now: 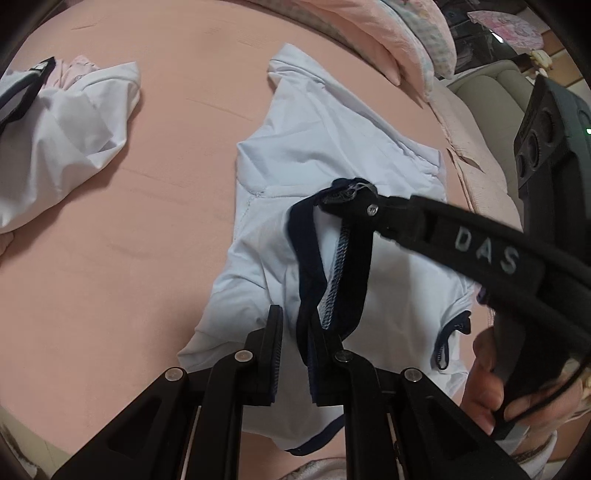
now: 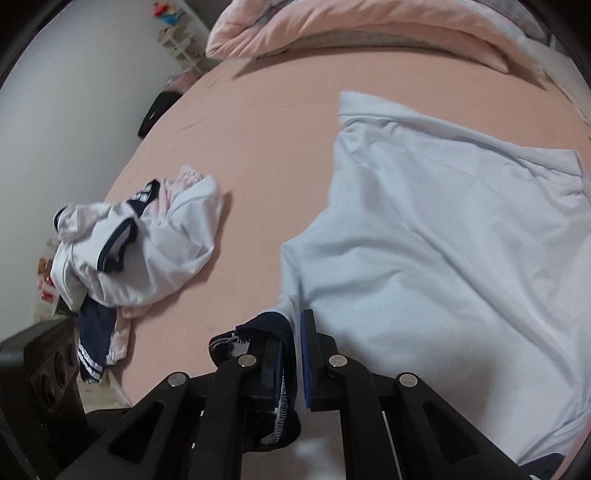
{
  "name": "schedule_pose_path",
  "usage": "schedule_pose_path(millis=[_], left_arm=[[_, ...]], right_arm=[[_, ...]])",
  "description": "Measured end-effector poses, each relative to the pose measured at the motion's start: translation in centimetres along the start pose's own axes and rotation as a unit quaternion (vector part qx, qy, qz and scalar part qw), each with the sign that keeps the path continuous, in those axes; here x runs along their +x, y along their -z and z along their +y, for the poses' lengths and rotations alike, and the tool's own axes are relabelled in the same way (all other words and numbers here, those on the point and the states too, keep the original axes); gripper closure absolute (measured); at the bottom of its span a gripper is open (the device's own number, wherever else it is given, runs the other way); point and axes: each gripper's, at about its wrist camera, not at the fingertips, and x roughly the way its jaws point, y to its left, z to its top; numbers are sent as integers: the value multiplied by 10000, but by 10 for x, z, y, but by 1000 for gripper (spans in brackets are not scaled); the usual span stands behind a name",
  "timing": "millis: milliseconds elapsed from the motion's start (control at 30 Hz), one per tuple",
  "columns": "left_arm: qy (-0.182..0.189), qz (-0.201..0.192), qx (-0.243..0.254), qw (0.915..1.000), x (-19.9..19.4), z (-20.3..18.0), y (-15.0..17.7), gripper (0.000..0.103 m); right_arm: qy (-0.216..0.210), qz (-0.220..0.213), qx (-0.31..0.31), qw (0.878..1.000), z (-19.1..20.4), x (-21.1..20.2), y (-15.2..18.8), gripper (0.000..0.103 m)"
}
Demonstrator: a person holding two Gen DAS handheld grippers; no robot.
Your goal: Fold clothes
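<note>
Your pale blue short-sleeved shirt with navy trim [image 1: 325, 155] lies spread on the pink bedsheet [image 1: 147, 206], its body flat and its navy ribbed collar [image 1: 314, 266] lifted off the cloth between your 2 tools. Your left gripper [image 1: 295, 343] has its 2 black fingers set a little apart, with the near end of the collar band running down between them; you cannot tell from here whether the pads bite it. Your right gripper [image 2: 291, 354] pinches the other end of the collar, the navy band [image 2: 273, 328] and its stitched edge caught between the blue pads. A crumpled heap of white, pink and navy clothes [image 2: 147, 247] sits well apart on the sheet. Folded pink quilts [image 2: 332, 29] lie along the far edge.
</note>
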Motion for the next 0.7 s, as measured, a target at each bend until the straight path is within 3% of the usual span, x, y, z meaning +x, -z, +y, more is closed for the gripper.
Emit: schedule_pose_path(millis=[267, 700], left_arm=[[125, 75, 131, 9998, 0, -9, 5, 93], [185, 328, 233, 9990, 12, -20, 13, 93]], right_arm=[[18, -201, 672, 9975, -38, -14, 1, 98], [125, 40, 1175, 9930, -63, -1, 19, 97]])
